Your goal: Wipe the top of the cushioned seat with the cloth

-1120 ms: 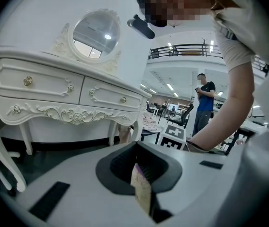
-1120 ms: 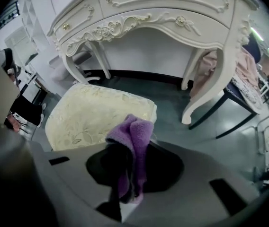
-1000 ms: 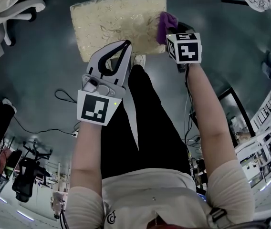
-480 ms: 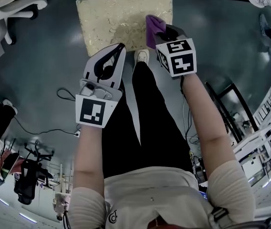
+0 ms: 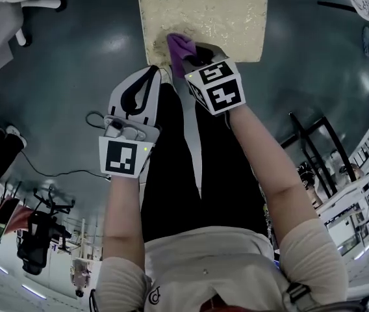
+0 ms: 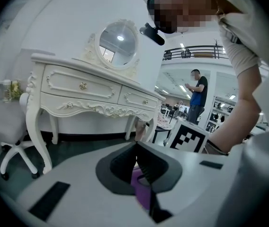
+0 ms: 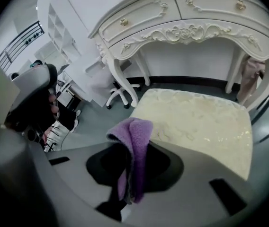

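Observation:
The cushioned seat [image 5: 204, 15], pale gold with a floral pattern, lies at the top of the head view. It fills the right half of the right gripper view [image 7: 196, 122]. My right gripper [image 5: 188, 54] is shut on the purple cloth [image 5: 179, 46], which rests on the seat's near left corner. In the right gripper view the cloth [image 7: 135, 143] hangs folded between the jaws. My left gripper [image 5: 152, 73] is shut and held off the seat, just below its near left corner. A patch of purple [image 6: 141, 193] shows through the hollow behind its tips.
A white carved dressing table [image 7: 186, 22] stands just behind the seat; it also appears in the left gripper view [image 6: 82, 89]. A white swivel chair [image 7: 122, 91] is to its left. A cable [image 5: 54, 174] lies on the floor. A black metal frame [image 5: 308, 142] stands at the right.
My right gripper has carried the cloth from the seat's near right corner leftwards to its near left corner. The left gripper has kept its place beside it.

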`<state>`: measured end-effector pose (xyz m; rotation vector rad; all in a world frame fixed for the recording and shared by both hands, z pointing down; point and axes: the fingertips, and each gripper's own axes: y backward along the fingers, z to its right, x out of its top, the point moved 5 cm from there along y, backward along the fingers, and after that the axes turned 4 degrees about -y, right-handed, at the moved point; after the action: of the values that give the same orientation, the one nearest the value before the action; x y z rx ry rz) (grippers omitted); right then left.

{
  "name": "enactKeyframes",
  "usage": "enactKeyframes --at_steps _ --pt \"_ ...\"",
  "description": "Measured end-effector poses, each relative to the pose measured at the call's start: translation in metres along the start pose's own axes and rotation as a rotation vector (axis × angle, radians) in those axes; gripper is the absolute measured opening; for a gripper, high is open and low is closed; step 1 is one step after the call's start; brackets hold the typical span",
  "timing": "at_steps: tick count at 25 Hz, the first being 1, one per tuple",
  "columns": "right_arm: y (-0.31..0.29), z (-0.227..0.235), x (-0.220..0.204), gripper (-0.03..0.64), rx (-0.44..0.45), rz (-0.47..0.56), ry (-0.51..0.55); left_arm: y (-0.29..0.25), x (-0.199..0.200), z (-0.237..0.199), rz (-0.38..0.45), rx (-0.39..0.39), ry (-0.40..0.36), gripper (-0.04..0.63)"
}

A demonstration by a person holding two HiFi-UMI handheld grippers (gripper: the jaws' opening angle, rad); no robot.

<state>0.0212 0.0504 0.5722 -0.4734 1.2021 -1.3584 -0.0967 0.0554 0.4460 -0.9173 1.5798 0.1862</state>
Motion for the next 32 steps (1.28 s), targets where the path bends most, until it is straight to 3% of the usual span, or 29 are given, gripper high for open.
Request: enactKeyframes --at_steps 11,16,20,26,32 --pt "-0.058 -0.064 0.004 0.084 0.021 -0.031 0.015 0.036 -0.011 -0.051 -0.011 -0.001 -0.013 0.014" --pt "-0.064 -0.052 -0.001 0.087 0.021 -0.018 -0.068 0.033 -0.015 -0.057 -0.007 -0.024 0.006 0.014" --pt "-0.058 -0.043 0.000 0.087 0.014 -0.023 -0.073 0.025 -0.010 -0.053 0.008 -0.037 0.011 0.014" --pt "-0.042 -0.019 -0.007 0.087 -0.017 -0.017 -0.127 0.015 -0.012 -0.032 -0.031 -0.116 -0.048 0.014" --pt "-0.027 0.013 -0.018 0.087 -0.073 -0.013 -0.121 0.006 -0.017 -0.019 -0.043 -0.129 -0.056 0.014"
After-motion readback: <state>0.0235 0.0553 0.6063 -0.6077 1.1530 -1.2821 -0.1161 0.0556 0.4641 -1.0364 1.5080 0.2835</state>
